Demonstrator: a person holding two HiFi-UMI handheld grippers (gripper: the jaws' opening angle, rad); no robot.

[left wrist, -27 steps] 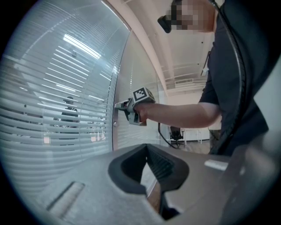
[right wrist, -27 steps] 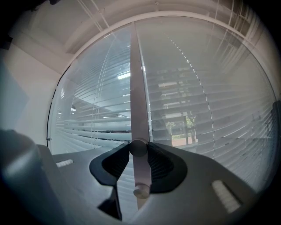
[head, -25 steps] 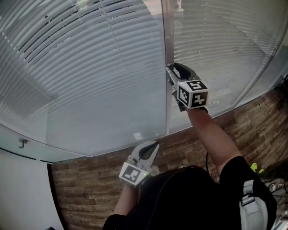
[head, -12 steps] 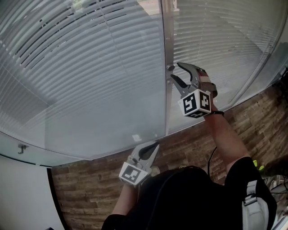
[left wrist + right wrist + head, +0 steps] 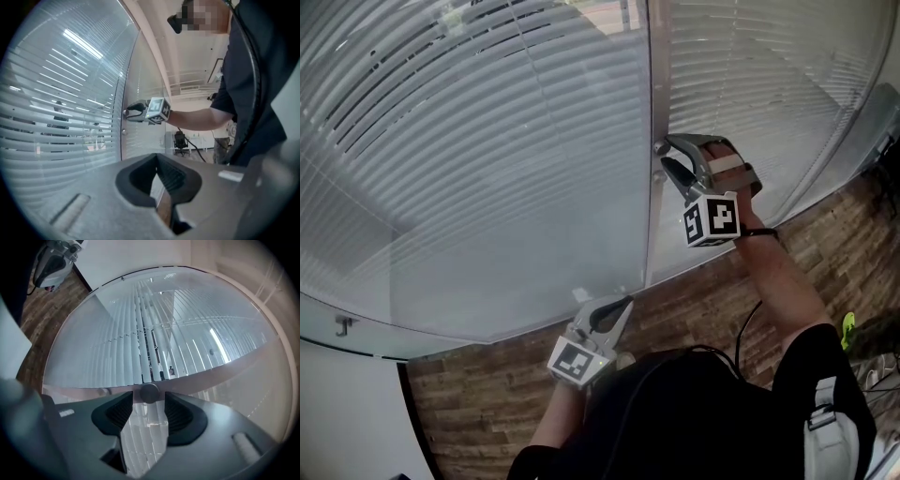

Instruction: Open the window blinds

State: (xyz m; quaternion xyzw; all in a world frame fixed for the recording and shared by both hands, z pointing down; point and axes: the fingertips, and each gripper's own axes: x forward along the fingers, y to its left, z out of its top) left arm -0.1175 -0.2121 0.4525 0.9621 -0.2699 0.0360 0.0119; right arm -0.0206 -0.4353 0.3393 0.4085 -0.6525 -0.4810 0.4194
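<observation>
Slatted white window blinds hang behind the glass straight ahead of my right gripper, spreading away to both sides of it and above it. What I work them by is the small round grey knob on the pale metal upright frame post, and that knob lies dead ahead, right at my fingertips.

The jaws have just been opening and now stand wide. The knob sits between the two tips at their very front, and I see a sliver of daylight on each side of it, so the pads are not pressing and I hold nothing.

The knob's stub pokes out of the post toward me, its axis running along the line my gripper points. That is the relation the coming move turns on, I judge: close on it, then roll the wrist about that same line. The slats run lengthwise level across the window, crosswise to my pointing, and their faces are mostly turned toward the room, with thin gaps showing beyond the left pane.

My left gripper is lower down and back from the glass, jaws together and empty; the right one is by far the nearer.
</observation>
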